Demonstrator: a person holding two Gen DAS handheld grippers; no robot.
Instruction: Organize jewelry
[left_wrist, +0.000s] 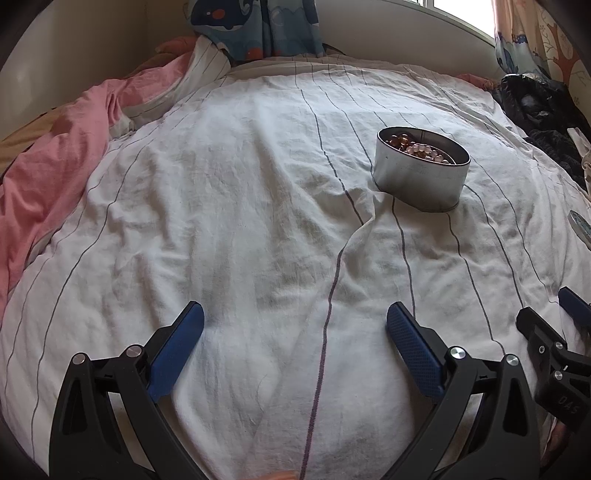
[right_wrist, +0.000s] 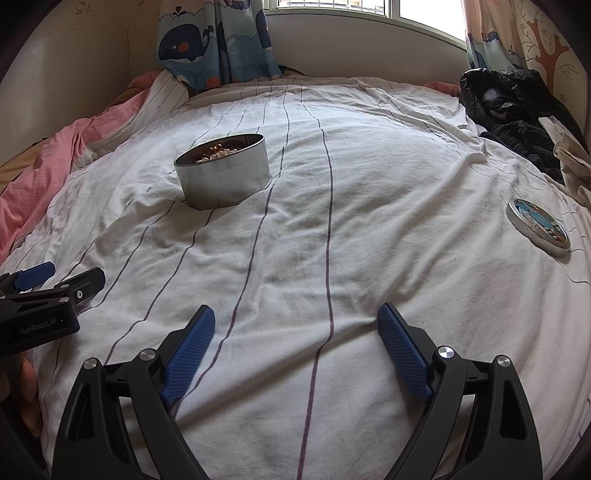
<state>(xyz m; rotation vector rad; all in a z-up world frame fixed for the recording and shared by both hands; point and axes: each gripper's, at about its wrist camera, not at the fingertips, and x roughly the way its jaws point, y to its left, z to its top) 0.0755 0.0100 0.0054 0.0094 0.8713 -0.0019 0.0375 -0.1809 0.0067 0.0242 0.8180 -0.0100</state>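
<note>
Beads (left_wrist: 421, 147), amber and pale pink, fill the bottom of the open metal tin (left_wrist: 419, 177) that sits on the bed's striped white sheet (left_wrist: 240, 206). In my right wrist view the same tin (right_wrist: 225, 177) stands upright, left of centre, its rim tilted slightly by the soft bedding, with the beads (right_wrist: 216, 151) heaped inside. The tin's lid (right_wrist: 537, 226) lies flat on the sheet well apart from it, far to the right, picture side up.

I see my left claw (left_wrist: 295, 326) low over the sheet in front of the tin, spread wide, nothing between its blue pads (left_wrist: 177, 354). My right claw (right_wrist: 295, 328) hangs the same way, wide apart and holding nothing, over bare sheet between tin and lid. Each claw shows at the edge of the other's view, so they sit side by side.

A pink quilt (left_wrist: 48, 173) is bunched along the left edge of the bed, dark clothing (right_wrist: 517, 110) is piled at the far right corner, and whale-print curtains (right_wrist: 207, 40) hang by the window behind.
</note>
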